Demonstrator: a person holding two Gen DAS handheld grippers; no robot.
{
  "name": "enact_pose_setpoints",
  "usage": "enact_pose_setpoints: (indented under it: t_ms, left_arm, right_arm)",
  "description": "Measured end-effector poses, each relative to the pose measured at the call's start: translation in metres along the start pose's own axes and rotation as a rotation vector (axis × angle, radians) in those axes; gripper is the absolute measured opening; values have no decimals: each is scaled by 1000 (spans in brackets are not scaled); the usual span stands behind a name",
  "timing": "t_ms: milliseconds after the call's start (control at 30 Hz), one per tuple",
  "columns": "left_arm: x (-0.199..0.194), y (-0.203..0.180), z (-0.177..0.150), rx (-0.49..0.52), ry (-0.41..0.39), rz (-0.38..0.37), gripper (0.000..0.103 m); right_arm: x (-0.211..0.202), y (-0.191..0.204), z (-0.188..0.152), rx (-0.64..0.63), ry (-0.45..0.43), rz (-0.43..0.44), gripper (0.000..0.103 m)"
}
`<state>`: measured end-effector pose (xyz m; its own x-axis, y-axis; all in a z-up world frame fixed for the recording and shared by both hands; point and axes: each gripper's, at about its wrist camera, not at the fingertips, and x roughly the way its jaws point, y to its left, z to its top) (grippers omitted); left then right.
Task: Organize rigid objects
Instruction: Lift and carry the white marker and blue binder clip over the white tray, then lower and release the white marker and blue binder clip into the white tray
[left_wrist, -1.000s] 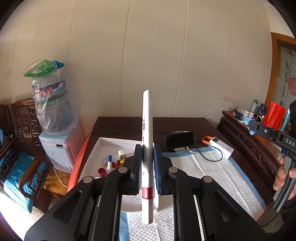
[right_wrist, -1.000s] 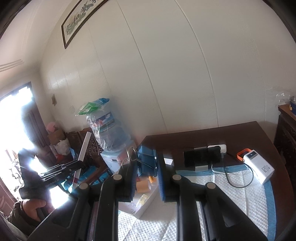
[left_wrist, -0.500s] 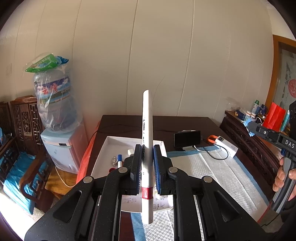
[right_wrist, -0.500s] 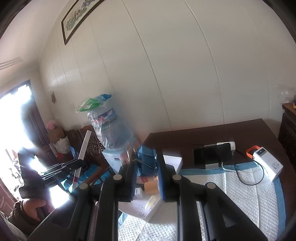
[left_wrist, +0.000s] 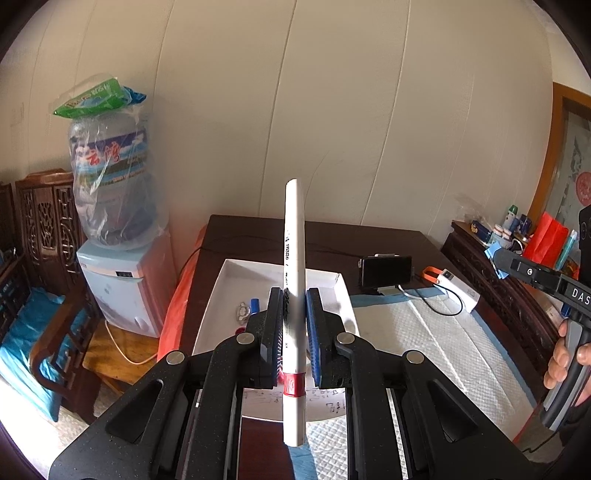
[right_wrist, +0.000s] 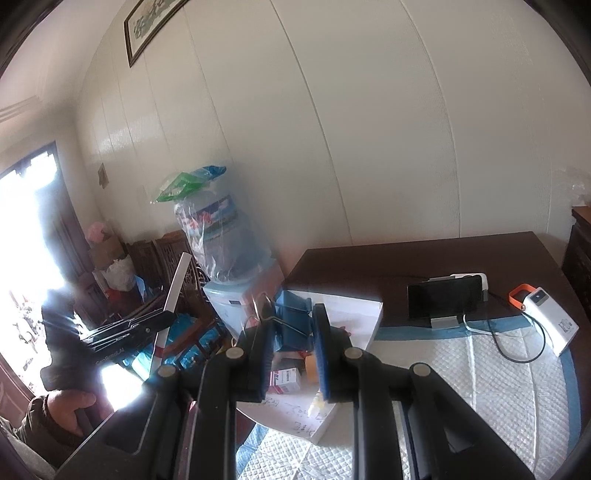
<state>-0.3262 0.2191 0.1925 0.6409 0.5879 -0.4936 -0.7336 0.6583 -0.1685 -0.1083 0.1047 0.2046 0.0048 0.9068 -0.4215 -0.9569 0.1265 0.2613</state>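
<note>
My left gripper (left_wrist: 293, 314) is shut on a long white marker pen (left_wrist: 294, 258) with a red band, held upright high above the near end of a white tray (left_wrist: 225, 291). The tray holds a blue-capped marker (left_wrist: 255, 304), a metal ring and a red cap. My right gripper (right_wrist: 291, 332) is shut on a blue binder clip (right_wrist: 291, 321) with wire handles, above the same white tray (right_wrist: 369, 314), which there shows small boxes and a small bottle. The left gripper with the pen (right_wrist: 173, 291) also shows at the left of the right wrist view.
A dark wooden table (left_wrist: 369, 236) carries a white quilted pad (left_wrist: 424, 339), a phone on a stand (left_wrist: 386, 269) and a white power bank with orange strap (left_wrist: 454, 286). A water dispenser (left_wrist: 118, 240) and carved chairs stand left; a cluttered sideboard right.
Both grippers have drawn back and up from the table, so the tray and pad look smaller and further off. Each grip is unchanged.
</note>
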Motion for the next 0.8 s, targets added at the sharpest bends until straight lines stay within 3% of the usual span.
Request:
enact_pose_setpoints:
  t_ms: [267, 433, 800]
  left_arm:
    - [21, 18, 2, -24, 22, -12, 11]
    - [50, 25, -3, -25, 87, -8, 11]
    - [137, 40, -34, -27, 279, 8, 12]
  right_arm:
    - [25, 6, 4, -17, 35, -22, 18]
    - [49, 4, 6, -24, 71, -33, 18]
    - [153, -6, -28, 3, 293, -35, 18]
